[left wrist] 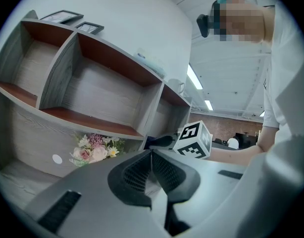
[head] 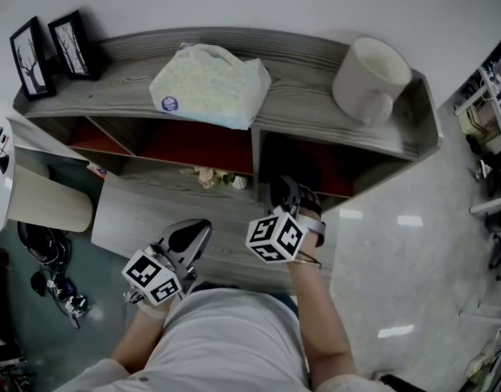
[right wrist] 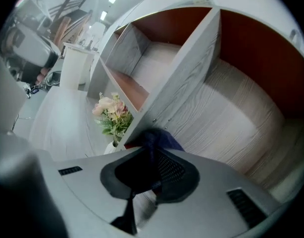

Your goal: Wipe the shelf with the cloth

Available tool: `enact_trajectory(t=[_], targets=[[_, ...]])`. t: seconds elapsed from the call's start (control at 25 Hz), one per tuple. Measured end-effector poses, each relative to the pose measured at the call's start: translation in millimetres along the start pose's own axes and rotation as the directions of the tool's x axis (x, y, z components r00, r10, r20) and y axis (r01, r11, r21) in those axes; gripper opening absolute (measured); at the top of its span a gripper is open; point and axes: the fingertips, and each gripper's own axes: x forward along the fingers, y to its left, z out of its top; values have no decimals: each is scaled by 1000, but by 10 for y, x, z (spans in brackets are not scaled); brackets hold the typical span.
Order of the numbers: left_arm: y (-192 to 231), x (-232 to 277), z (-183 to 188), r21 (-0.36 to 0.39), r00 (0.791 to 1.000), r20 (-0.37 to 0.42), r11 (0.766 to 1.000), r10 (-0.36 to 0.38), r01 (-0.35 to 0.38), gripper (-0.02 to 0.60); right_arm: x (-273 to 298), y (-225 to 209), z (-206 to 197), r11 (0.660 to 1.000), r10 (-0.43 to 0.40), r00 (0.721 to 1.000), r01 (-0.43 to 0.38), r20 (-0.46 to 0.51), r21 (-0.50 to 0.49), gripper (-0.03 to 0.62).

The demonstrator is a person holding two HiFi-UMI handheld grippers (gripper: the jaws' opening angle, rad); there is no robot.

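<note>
1. Right claw [right wrist: 152,150] is clenched on the dark blue cloth [right wrist: 164,140], with a small wad poking out past the tips. The cloth sits at the mouth of the right-hand compartment [right wrist: 241,123] of the grey wood-grain shelf [head: 308,96], just beside the foot of the upright grey divider [right wrist: 189,73].
2. Left claw [left wrist: 152,152] is clenched on nothing and hangs in front of the shelf, apart from it. My read: this step doesn't need it, so it should stay clear of my right arm.
3. Step in hand, as I judge it: wiping the compartment floor. I can't tell if the cloth touches the board yet. I'd tip my claw down so fabric, not the hard tips, meets the wood.
4. Stroke from the divider corner across to the far wall, then work back toward the red-brown panel in overlapping passes. Corners get missed easily.
5. Grip must be firm. Little cloth is showing, and the grain could drag it free.
6. Risk: the small bunch of pink and white flowers [right wrist: 111,114] stands past the divider, so stay on my side.
</note>
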Motion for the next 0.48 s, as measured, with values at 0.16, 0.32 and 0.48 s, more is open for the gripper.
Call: enact_trajectory(t=[0.16,0.32,0.48], targets=[[-26,27,2,2,1000,2,1000,-4,4,20,-25,-115,-15,998,-12,1000,10,23,66,206],[-54,50,4,6,1000,-1,1000,-10,10,20,77,-282,-196,992,-24,999,27,-30,122,255],[-80,68,2,9,1000,-7,1000,-18,18,20,164,-302,-249,966,21,1000,-16,-16,259,253]])
